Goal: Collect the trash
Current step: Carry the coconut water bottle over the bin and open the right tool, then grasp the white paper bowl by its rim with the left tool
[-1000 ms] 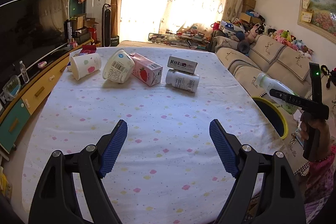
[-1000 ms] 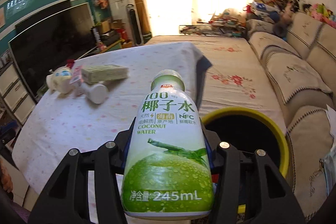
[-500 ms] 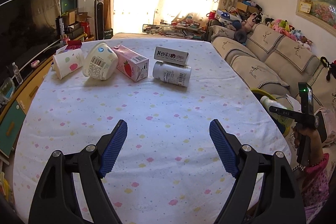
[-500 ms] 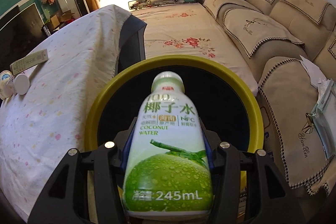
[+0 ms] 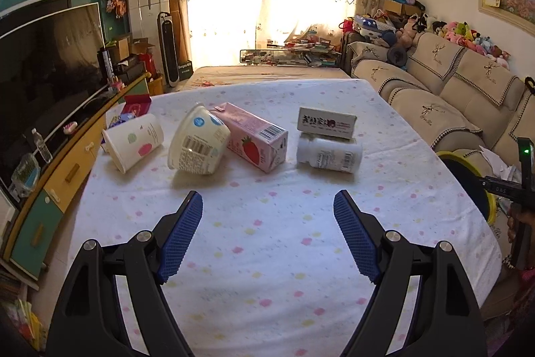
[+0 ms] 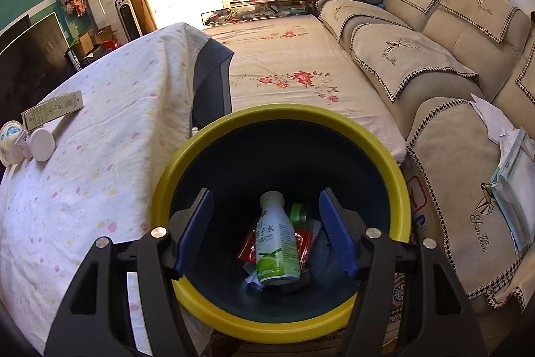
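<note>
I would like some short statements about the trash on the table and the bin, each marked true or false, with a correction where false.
1. The coconut water bottle lies inside the yellow-rimmed bin. True.
2. The right hand-held gripper is shut on the bottle. False: its jaws have just been opening and nothing is between them.
3. A small flat box rests on top of the white pill bottle. True.
4. The pink strawberry carton stands upright. False: it lies on its side.
5. The left hand-held gripper holds the paper cup. False: it is open and empty.
</note>
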{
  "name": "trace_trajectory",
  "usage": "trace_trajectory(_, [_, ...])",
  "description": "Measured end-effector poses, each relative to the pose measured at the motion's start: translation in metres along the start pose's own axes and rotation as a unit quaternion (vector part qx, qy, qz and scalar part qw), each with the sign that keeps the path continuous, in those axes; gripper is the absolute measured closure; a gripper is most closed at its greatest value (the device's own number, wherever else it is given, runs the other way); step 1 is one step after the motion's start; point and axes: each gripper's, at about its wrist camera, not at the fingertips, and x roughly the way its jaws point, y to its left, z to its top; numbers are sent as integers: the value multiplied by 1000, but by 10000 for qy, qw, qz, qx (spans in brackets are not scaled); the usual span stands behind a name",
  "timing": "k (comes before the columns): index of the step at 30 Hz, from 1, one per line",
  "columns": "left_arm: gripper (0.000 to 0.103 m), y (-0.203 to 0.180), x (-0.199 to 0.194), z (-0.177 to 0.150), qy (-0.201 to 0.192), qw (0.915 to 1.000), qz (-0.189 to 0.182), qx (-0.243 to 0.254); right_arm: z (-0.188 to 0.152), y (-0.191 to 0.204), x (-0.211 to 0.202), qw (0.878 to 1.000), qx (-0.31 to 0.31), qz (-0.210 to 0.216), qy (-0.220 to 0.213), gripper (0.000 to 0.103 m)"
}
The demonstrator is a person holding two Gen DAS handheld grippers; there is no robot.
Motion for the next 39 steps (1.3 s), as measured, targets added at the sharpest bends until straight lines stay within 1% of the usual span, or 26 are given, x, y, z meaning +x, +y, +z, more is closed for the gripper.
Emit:
trace_trajectory(3, [20,21,16,16,29,9999,-2,100,-1,6,-1,10000,-15,27,18,40])
trace_trajectory(9, [20,67,54,48,218,9990,-382,-7,0,19,-2,10000,-52,-34,31,40])
trace_trajectory(11, [20,74,66,54,293,9982,-513,31,1,21,-2,10000,-36,-55,43,40])
trace_trajectory(16, [21,79,98,61,583,9965,-558,227,3,27,1,9999,-40,-113,79,40])
trace_trajectory(20, [32,77,116,62,755,9946,-603,378,5,31,3,9998,-67,-148,117,40])
trace_trajectory(24, [52,77,126,62,885,9926,-710,422,5,33,6,9997,-84,-164,157,40])
trace_trajectory(28, [64,73,126,59,880,9925,-684,511,5,34,9,9996,-99,-152,202,40])
trace_trajectory(30, [81,69,123,58,839,9927,-640,588,4,34,10,9996,-103,-141,220,40])
trace_trajectory(31, [85,67,121,57,828,9929,-588,623,4,34,10,9996,-104,-134,226,40])
trace_trajectory(32, [93,64,120,56,834,9929,-530,662,3,34,10,9996,-108,-124,231,40])
trace_trajectory(35, [97,59,116,55,869,9924,-491,716,2,35,9,9997,-114,-83,221,40])
trace_trajectory(39, [98,48,100,51,791,9928,-442,788,1,33,4,9998,-92,-24,164,40])
